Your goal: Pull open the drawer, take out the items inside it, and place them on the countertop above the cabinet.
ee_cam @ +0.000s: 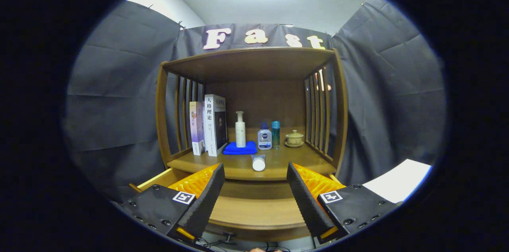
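On the desk [238, 166] beyond the spread fingers [206, 192], books [208, 125] stand left, a cloth [239, 148] under a pump bottle [240, 129] centre, a teacup [294, 138] right, over the open drawer [254, 208].

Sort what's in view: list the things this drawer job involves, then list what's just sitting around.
Job:
- open drawer, below the countertop
- countertop
- white tube, lying on the countertop beyond the fingers
- gripper, fingers apart, holding nothing

Lying about:
- two books, upright
- white pump bottle on blue cloth
- blue-capped bottle
- teal bottle
- lidded teacup
- white sheet
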`<state>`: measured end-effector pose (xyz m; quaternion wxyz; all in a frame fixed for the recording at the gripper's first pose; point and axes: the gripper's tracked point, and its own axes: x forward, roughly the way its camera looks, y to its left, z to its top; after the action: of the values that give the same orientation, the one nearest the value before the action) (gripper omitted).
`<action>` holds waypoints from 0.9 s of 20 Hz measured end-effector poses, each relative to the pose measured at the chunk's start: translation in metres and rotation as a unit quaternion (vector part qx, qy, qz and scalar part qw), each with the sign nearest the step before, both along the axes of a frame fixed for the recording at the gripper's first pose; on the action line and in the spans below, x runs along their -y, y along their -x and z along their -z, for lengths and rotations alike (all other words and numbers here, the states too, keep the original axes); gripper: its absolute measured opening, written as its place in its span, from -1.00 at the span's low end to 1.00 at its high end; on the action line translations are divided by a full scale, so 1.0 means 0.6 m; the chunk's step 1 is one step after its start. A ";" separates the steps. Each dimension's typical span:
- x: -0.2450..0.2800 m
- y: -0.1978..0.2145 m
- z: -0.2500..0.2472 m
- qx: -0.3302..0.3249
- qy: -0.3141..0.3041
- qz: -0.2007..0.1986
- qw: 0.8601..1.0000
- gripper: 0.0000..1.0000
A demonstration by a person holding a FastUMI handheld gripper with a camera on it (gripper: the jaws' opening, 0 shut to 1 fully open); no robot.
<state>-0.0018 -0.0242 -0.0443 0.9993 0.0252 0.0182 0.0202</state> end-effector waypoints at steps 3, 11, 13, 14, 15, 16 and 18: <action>-0.009 0.044 0.023 0.008 0.005 0.002 1.000 0.96; -0.014 0.109 0.127 -0.014 0.003 0.021 1.000 0.96; -0.017 0.111 0.154 -0.033 0.008 0.022 0.999 0.96; -0.020 0.113 0.166 -0.042 0.009 0.020 0.999 0.96; -0.027 0.115 0.174 -0.047 0.007 0.015 0.999 0.96; -0.037 0.114 0.185 -0.048 0.003 0.009 0.999 0.96; -0.056 0.113 0.198 -0.051 -0.005 -0.008 0.999 0.96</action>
<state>-0.0699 0.0092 -0.1634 0.9968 0.0313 0.0688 0.0268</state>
